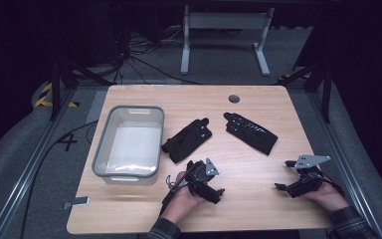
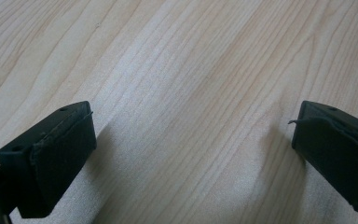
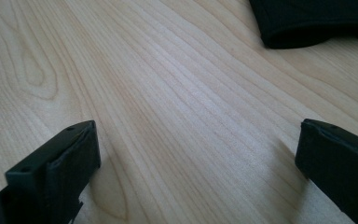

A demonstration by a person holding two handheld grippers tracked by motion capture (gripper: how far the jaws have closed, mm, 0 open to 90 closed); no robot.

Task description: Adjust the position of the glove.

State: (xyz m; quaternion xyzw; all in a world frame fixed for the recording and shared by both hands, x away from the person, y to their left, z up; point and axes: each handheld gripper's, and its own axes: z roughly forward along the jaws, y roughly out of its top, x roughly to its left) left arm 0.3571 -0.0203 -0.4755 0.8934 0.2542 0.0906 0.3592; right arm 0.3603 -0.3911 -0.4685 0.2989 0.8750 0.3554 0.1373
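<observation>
Two black gloves lie on the wooden table (image 1: 248, 164): the left glove (image 1: 187, 140) near the middle and the right glove (image 1: 251, 131) just beyond it to the right. A grey plastic bin (image 1: 129, 142) stands at the left, holding nothing. My left gripper (image 1: 218, 193) rests low near the front edge, below the left glove, open over bare wood (image 2: 191, 140). My right gripper (image 1: 281, 185) sits at the front right, open as well. A cuff edge of the right glove (image 3: 317, 21) shows at the top of the right gripper view.
A round cable hole (image 1: 234, 98) sits near the table's far edge. A small grey tag (image 1: 77, 202) lies at the front left corner. Beyond the table are a white desk frame (image 1: 224, 35) and cables on the floor.
</observation>
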